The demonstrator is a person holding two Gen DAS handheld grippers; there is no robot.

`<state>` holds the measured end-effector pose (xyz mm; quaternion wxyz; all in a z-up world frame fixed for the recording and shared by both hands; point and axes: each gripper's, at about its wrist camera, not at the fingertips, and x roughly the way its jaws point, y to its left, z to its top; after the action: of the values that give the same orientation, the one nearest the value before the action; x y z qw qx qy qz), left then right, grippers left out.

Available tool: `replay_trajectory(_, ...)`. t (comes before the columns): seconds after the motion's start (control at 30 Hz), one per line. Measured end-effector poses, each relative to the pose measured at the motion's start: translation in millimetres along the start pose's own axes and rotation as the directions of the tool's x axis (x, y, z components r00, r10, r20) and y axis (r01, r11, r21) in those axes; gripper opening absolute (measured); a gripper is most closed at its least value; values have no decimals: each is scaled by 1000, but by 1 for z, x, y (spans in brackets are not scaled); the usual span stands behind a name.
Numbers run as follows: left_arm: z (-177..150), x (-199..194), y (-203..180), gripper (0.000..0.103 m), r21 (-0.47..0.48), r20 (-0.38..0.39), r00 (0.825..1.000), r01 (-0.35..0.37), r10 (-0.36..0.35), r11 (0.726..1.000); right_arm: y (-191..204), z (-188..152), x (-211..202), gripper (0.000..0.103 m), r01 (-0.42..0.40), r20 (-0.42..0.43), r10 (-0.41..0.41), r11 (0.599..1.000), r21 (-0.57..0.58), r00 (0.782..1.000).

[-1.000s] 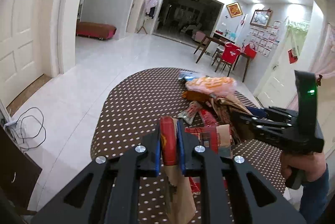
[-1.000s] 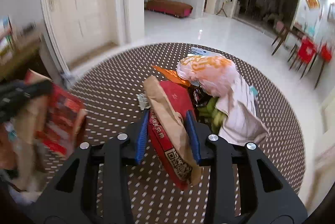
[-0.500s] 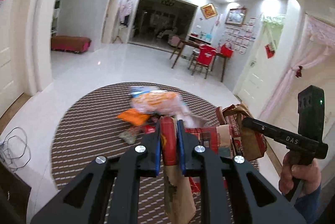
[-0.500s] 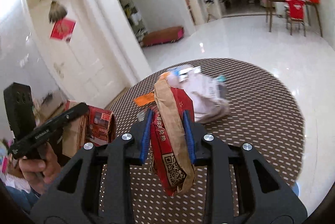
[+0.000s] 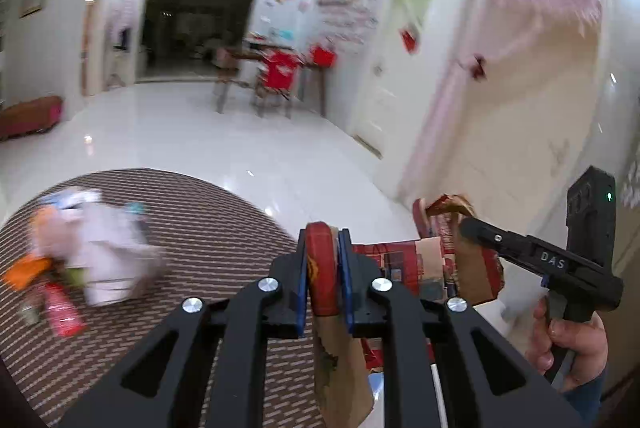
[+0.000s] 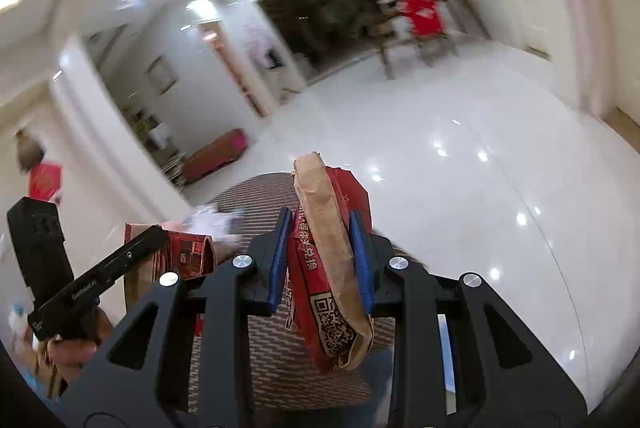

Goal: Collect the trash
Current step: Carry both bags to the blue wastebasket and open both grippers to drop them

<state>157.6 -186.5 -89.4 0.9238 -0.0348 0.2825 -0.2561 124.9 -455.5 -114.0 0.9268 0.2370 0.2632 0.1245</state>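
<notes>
Trash pile (image 5: 80,260) has slid leftward; both hand-held grippers clamp red-brown paper bag (image 5: 400,268).

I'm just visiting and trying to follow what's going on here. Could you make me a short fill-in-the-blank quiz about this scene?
1. The left gripper is shut on a red and ____ paper bag.
2. The right gripper clamps a bag printed with a ____ code.
3. The remaining trash pile lies on a round ____.

Answers: brown; QR; rug
</notes>
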Motion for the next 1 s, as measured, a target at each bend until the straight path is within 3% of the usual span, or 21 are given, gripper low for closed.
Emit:
replay_trajectory(0.17,-21,89,-54,13,100,-163,987,26,-10,995,-77,-21,15,29,97,-46,-92,985,139,995)
replay_trajectory(0.3,-45,149,-90,13,193,-274,961,18,36,981,-131,-42,35,29,149,-106,-127,961,234,986)
replay_trajectory(0.53,-90,240,-131,16,344,-431,888,-2,160,939,-200,-77,69,29,215,-201,-151,910,354,968)
replay_trajectory(0.6,-101,258,-138,21,368,-465,866,3,181,930,-220,-88,71,33,220,-215,-144,897,384,966)
replay_trajectory(0.63,-107,267,-138,30,383,-479,857,9,190,924,-230,-92,78,35,220,-227,-135,887,406,964)
replay_trajectory(0.7,-118,279,-143,52,413,-486,847,5,215,911,-244,-104,83,45,227,-258,-121,870,437,959)
replay_trajectory(0.73,-121,281,-147,70,425,-483,846,0,227,905,-253,-110,87,48,232,-267,-117,860,455,957)
replay_trajectory(0.77,-125,280,-149,84,440,-471,849,-11,241,898,-257,-115,87,59,234,-272,-114,854,464,956)
replay_trajectory(0.8,-125,278,-148,85,456,-453,853,-26,257,890,-263,-121,88,67,240,-275,-115,845,478,955)
replay_trajectory(0.87,-128,277,-149,86,476,-434,856,-49,283,878,-270,-123,86,68,248,-279,-118,834,493,953)
replay_trajectory(1.0,-123,271,-144,87,458,-435,852,-69,291,886,-274,-131,75,81,265,-279,-136,826,498,951)
